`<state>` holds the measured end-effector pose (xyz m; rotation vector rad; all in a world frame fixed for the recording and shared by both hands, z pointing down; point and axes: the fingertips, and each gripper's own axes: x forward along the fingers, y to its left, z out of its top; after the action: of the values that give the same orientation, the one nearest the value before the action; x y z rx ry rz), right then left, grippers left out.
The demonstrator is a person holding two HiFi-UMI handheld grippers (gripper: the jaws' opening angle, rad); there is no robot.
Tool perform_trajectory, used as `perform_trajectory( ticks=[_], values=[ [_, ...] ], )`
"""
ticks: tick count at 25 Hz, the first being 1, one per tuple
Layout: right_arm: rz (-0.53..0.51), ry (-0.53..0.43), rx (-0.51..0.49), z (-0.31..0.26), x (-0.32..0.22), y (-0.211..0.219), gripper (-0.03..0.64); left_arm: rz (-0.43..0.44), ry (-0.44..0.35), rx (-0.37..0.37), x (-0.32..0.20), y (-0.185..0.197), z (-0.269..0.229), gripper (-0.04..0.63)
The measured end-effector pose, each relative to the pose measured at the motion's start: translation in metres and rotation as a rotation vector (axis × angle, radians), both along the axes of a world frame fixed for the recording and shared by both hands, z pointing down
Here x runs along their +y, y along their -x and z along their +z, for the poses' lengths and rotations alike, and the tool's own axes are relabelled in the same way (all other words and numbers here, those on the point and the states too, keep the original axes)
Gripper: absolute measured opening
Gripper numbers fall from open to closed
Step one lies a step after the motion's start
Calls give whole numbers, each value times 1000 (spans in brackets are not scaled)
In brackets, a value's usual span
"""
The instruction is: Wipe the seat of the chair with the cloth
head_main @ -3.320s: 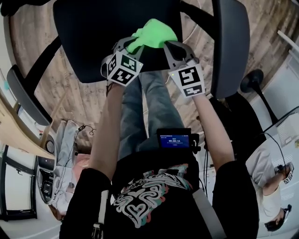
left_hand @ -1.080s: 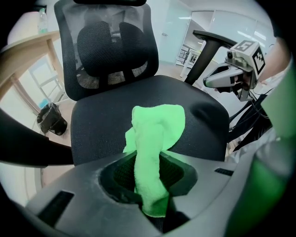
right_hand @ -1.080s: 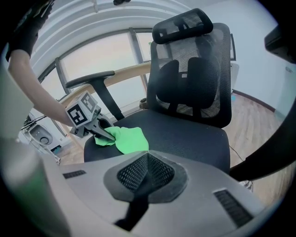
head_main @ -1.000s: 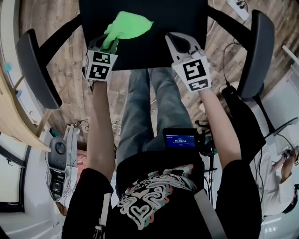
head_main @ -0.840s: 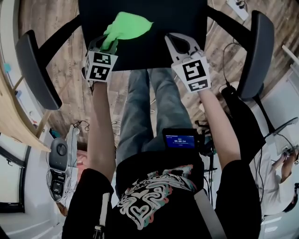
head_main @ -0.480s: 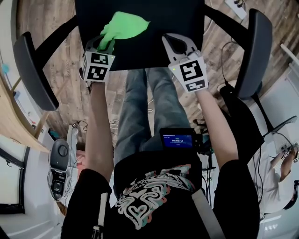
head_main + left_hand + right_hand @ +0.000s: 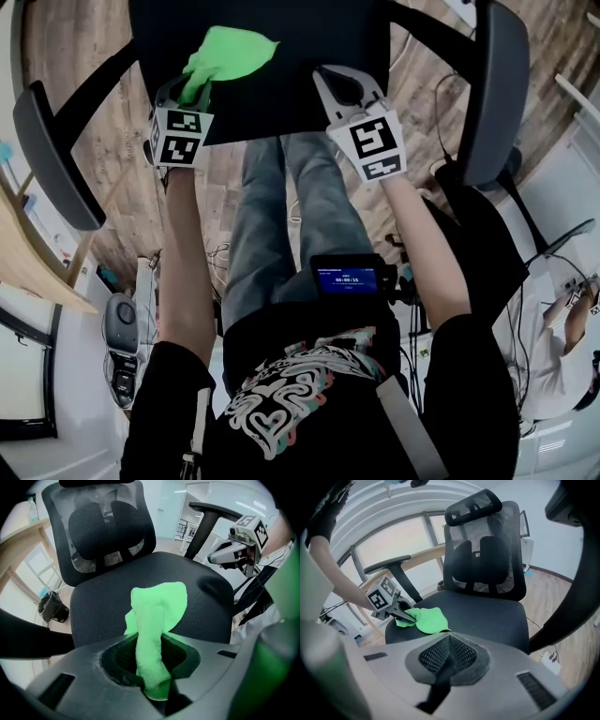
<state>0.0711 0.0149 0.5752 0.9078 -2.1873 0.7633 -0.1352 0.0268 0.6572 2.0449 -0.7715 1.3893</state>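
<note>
**Operator:** Where is the cloth sitting?

**Technician:** The green cloth (image 7: 230, 52) is lying on the chair seat (image 7: 300, 56), toward the seat's front left as the person is facing it. Its far part is spreading flat on the black fabric, and its near end is bunching into a narrow roll.

**Operator:** What is holding it?

**Technician:** The left hand-held gripper (image 7: 185, 97) is clamping that rolled end between its jaws, at the seat's front edge.

**Operator:** And the other tool?

**Technician:** The right hand-held gripper (image 7: 449, 654) is hovering over the seat's front edge, to the right of the cloth and apart from it. Its jaws are pressing together with nothing between them.

**Operator:** What is surrounding the seat?

**Technician:** The mesh backrest (image 7: 103, 531) is rising at the seat's far side. The left armrest (image 7: 47, 155) and the right armrest (image 7: 492, 89) are flanking the seat. A wooden floor (image 7: 84, 56) is showing beneath the seat, and the person's legs (image 7: 291, 216) are standing just in front of it.
</note>
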Motion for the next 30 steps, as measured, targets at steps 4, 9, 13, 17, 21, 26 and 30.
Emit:
perform_trajectory(
  ticks=[4,9,13,17,21,26,30],
  values=[
    [11,8,8,3,7,-8,2,20,4,-9,1,0,1,107],
    [34,5,10,4,6,-14,2,38,8,-21,0,1,3,107],
    [52,8,12,5,8,-17,2,39,16,-32,2,6,3,107],
    [63,11,27,8,8,-25,2,50,24,-39,2,6,4,107],
    [60,17,38,11,12,-27,2,94,18,-18,0,-6,6,107],
    [64,18,42,13,14,-29,2,165,23,16,-2,-38,10,107],
    [81,28,47,17,18,-33,2,216,23,46,0,-64,11,107]
  ],
)
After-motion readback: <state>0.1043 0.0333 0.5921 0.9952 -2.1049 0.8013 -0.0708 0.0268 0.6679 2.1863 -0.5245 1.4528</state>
